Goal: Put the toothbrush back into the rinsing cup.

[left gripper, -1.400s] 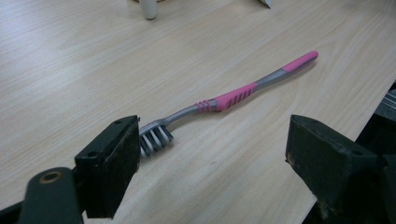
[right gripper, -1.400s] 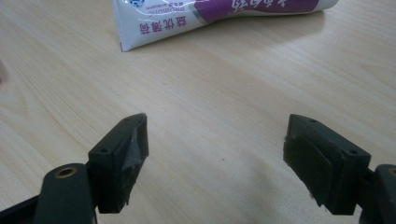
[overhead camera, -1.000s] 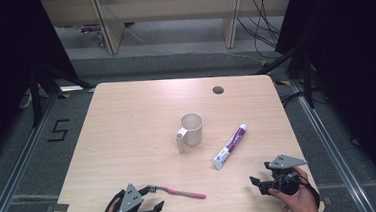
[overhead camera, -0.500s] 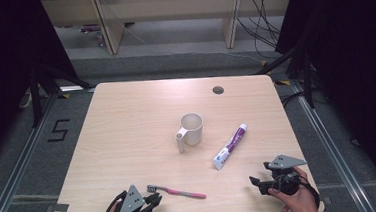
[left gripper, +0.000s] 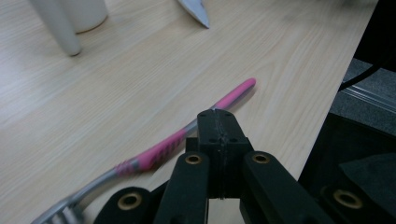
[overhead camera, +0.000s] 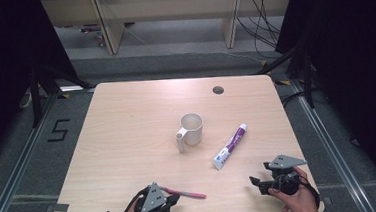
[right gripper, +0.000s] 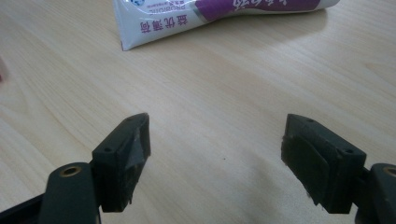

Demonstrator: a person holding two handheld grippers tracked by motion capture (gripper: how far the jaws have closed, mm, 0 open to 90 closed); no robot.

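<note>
Two grippers at the table's (overhead camera: pixel 127 120) near edge: the left gripper (left gripper: pixel 218 122), jaws just closed together, clamps the pink toothbrush (left gripper: pixel 163 147); the right gripper (right gripper: pixel 215 154) gapes empty before the toothpaste tube (right gripper: pixel 210 11)

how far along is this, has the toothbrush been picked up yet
Early. Done: the left gripper has just closed its jaws on the pink and grey toothbrush; in the left gripper view they meet with the handle passing between them. In hand: that grasp, with the toothbrush lying low on the light wooden table. Left: lifting it. The white mug is empty, the purple and white toothpaste tube untouched, and the right gripper is open.
</note>
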